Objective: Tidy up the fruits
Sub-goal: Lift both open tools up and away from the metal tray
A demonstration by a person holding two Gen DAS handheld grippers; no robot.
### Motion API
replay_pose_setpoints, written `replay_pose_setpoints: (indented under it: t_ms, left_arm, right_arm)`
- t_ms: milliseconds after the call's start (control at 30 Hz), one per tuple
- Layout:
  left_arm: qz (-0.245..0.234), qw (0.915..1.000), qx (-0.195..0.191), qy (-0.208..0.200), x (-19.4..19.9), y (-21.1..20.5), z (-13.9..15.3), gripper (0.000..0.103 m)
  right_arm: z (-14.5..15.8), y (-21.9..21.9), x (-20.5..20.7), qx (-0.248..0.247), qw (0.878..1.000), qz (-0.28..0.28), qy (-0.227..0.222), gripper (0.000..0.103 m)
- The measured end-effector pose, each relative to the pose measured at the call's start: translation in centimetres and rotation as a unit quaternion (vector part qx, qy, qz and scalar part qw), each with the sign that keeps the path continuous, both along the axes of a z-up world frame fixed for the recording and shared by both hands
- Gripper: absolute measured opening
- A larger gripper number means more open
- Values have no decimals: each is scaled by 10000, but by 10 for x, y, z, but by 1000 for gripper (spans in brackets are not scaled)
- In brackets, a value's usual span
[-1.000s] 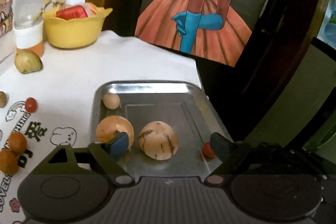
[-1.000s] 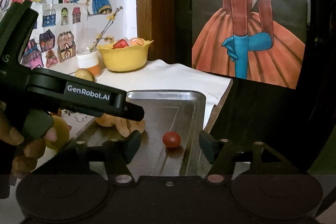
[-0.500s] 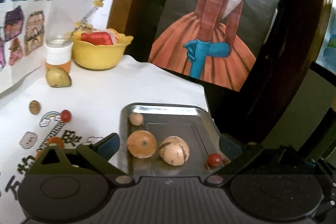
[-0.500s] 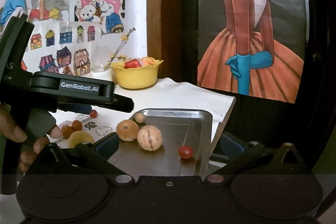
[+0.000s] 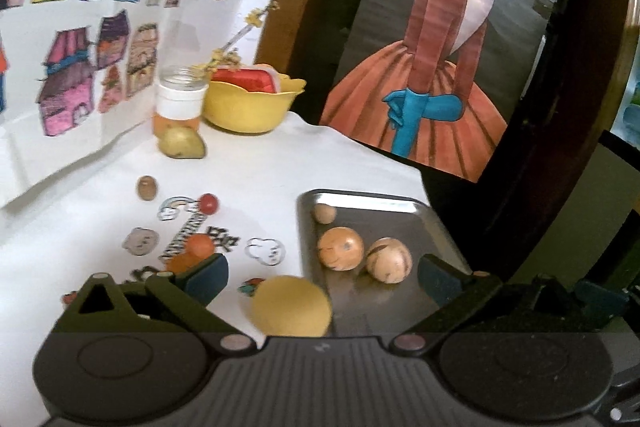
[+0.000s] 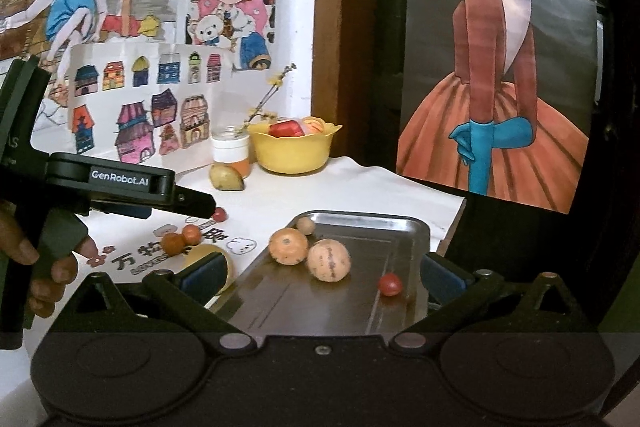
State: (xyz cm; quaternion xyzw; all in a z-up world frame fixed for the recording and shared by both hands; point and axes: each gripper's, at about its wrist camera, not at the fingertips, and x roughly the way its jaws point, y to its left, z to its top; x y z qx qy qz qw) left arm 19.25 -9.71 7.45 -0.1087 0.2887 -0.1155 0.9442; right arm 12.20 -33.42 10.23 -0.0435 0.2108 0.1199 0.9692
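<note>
A metal tray [image 5: 432, 223] [image 6: 408, 231] holds an orange fruit [image 5: 340, 248] [image 6: 288, 246], a tan streaked fruit [image 5: 389, 260] [image 6: 328, 260], a small beige ball [image 5: 324, 213] and a red cherry tomato [image 6: 390, 284]. A yellow round fruit [image 5: 291, 305] lies on the white cloth just left of the tray. My left gripper [image 5: 322, 277] is open above that spot, holding nothing. My right gripper [image 6: 322, 277] is open over the tray's near end, empty. Small orange fruits [image 5: 200, 245] and a red tomato [image 5: 209, 203] sit on the cloth.
A yellow bowl [image 5: 248, 105] with red contents, a jar [image 5: 178, 95] and a green-yellow pear [image 5: 182, 143] stand at the back. A brown nut [image 5: 147, 187] lies on the cloth. A hand [image 6: 44, 263] holds the left tool. The table edge drops off right of the tray.
Both grippers pulled back and up from the tray. The left one swung left, bringing the yellow fruit and the loose fruits on the cloth into view.
</note>
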Motion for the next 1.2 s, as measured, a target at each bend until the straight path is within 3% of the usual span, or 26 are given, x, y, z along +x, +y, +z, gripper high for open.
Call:
replay_pose_setpoints:
  t_ms: [367,767,1200]
  left_arm:
    - [198,9992,337,-36,-32,39,1,103]
    - [488,9973,480,279,-52,85,-18,103]
    - [621,9955,395,600,-57,119,-42,103]
  right_arm:
    - [-4,34,-23,-172,9992,316,201,102]
    - [-13,64,-40,-137,9974,533,464,102]
    - [-29,103,-36,132,9940,624,884,102]
